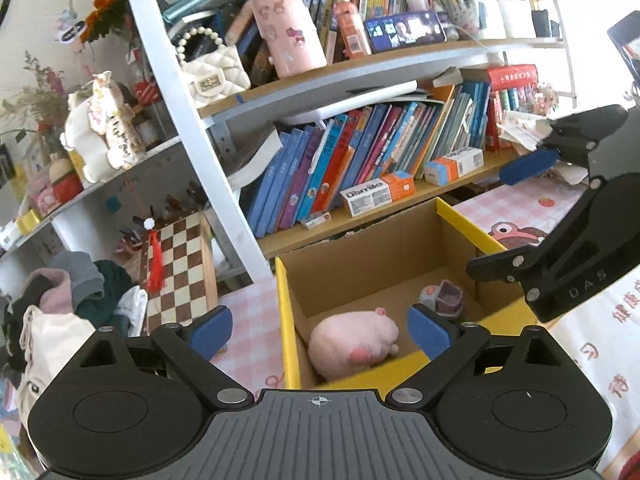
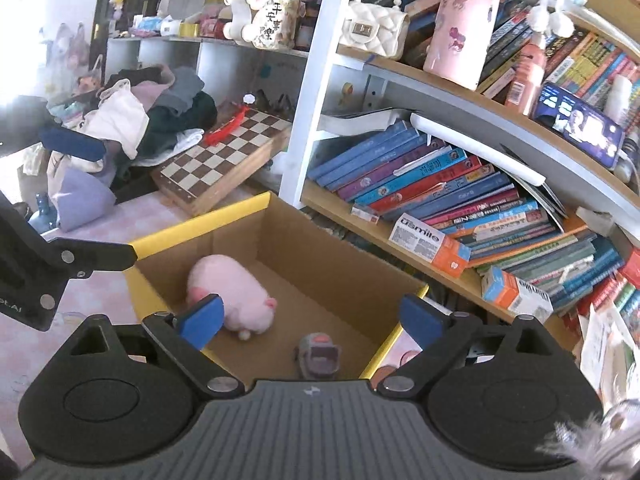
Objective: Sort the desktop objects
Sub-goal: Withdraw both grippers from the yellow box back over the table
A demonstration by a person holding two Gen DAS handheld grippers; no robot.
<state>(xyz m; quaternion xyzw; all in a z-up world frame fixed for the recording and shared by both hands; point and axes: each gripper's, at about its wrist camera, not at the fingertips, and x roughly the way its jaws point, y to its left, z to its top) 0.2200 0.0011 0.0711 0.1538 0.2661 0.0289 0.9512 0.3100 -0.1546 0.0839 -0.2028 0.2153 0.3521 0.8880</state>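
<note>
Hovering above the cardboard box [image 1: 400,264], the left claw [image 1: 320,332] and the right claw [image 2: 310,318] both stand released, nothing between their blue pads. A pink plush pig [image 2: 230,294] and a small grey-pink toy [image 2: 318,354] lie inside the box, apart from one another. Judged advice: lift clear of the yellow rim before turning to the next item on the bench [image 1: 520,216], keeping both claws wide.

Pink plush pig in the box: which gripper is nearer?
Left, likely. The left gripper hangs open right above the pink plush pig; the right gripper, also open, sits toward the small grey toy at the cardboard box's other end.
</note>
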